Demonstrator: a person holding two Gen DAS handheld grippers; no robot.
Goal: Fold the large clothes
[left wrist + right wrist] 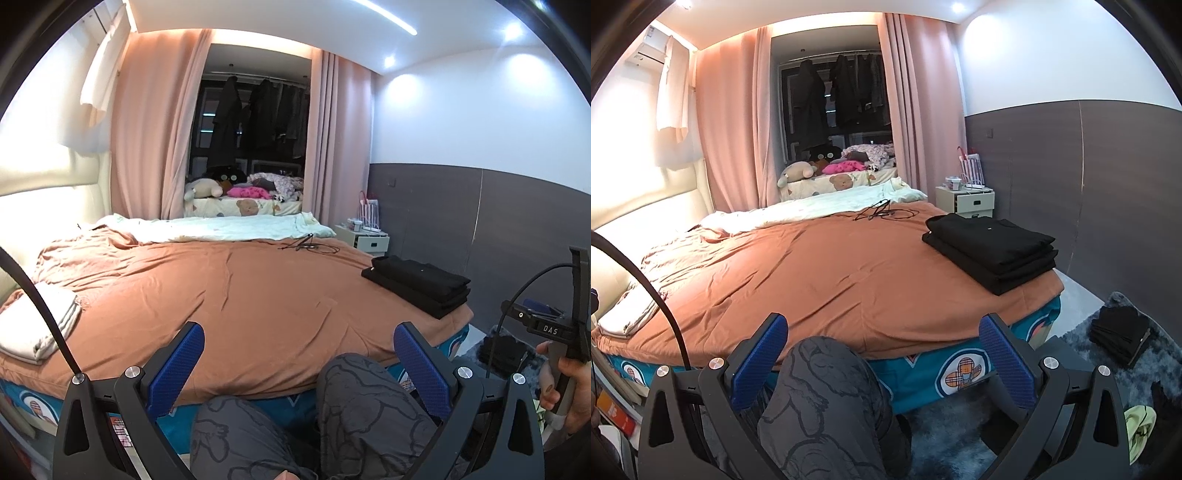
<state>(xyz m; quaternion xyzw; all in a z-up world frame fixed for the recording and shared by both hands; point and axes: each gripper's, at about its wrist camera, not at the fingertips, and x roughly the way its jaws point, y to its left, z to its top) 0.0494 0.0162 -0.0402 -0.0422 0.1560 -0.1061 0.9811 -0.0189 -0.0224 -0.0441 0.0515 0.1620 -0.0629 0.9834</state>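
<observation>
One stack of black folded clothes (991, 245), one white folded pile (626, 312), one nightstand (971, 201), two knees (362, 391).

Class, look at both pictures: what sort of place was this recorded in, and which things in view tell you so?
A home bedroom, most likely. A large bed with an orange cover fills the view, a white bedside cabinet stands by the far wall, and pink curtains frame a window.
</observation>
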